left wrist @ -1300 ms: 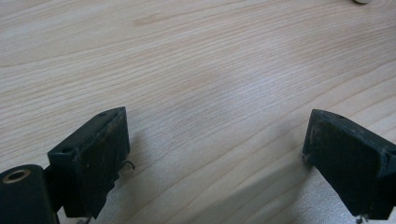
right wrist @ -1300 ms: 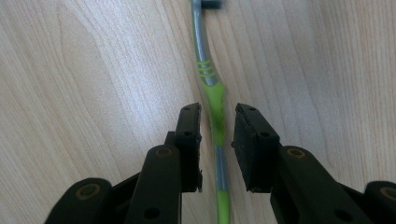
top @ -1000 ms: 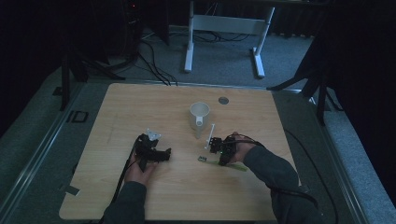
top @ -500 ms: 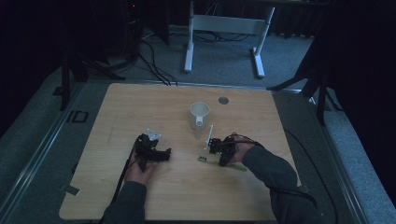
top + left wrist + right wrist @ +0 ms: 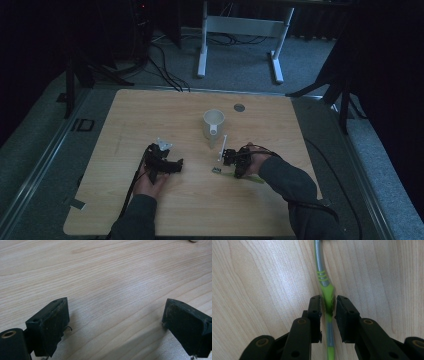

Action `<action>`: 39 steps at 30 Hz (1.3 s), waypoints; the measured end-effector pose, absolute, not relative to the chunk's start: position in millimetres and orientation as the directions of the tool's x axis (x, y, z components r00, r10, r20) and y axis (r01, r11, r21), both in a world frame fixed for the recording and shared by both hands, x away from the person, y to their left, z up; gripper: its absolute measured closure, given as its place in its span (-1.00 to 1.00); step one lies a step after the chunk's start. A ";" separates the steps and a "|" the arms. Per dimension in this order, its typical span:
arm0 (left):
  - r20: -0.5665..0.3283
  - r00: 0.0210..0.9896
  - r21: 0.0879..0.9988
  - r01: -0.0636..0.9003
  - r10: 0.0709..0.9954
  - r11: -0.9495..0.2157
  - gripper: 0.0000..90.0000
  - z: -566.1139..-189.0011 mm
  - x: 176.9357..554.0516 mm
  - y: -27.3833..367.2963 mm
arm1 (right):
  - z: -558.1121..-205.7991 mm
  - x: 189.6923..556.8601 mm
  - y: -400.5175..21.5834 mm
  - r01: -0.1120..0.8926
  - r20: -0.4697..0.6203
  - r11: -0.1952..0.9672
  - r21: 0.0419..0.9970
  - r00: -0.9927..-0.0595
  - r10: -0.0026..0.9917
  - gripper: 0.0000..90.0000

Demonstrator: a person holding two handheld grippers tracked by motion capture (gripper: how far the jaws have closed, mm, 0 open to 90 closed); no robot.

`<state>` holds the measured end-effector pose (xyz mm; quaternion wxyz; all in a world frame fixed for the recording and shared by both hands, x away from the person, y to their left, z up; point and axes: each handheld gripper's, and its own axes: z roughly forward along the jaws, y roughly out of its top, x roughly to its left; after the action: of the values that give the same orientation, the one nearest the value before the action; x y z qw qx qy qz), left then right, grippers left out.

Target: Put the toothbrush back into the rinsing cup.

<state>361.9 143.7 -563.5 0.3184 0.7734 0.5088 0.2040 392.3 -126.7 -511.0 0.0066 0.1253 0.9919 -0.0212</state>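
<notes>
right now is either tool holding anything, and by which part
The right tool has just been closing on the green and grey plastic toothbrush, its pads on the wide green middle of the handle. The left tool is open over bare wood, holding nothing.

No lettering to read anywhere: no word, brand or number that can be made out on the table, on the things lying on it, or between the jaws.
</notes>
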 end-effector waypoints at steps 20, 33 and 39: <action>-0.009 0.399 0.700 0.657 0.917 -0.279 -0.83 -563.5 361.9 143.7 | -516.8 391.8 -123.6 0.233 -0.044 0.971 -0.060 -0.972 0.231 0.72; -0.009 0.398 0.701 0.657 0.917 -0.278 -0.83 -563.5 361.9 143.7 | -516.8 391.9 -122.4 0.242 -0.043 0.968 -0.062 -0.970 0.239 0.80; -0.008 0.399 0.700 0.657 0.917 -0.280 -0.83 -563.5 361.9 143.7 | -513.5 393.2 -124.5 0.253 -0.035 0.966 -0.048 -0.967 0.251 0.81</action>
<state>361.9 143.7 -563.5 0.3184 0.7735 0.5087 0.2040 393.2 -124.5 -513.5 0.0143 0.1270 0.9915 -0.0261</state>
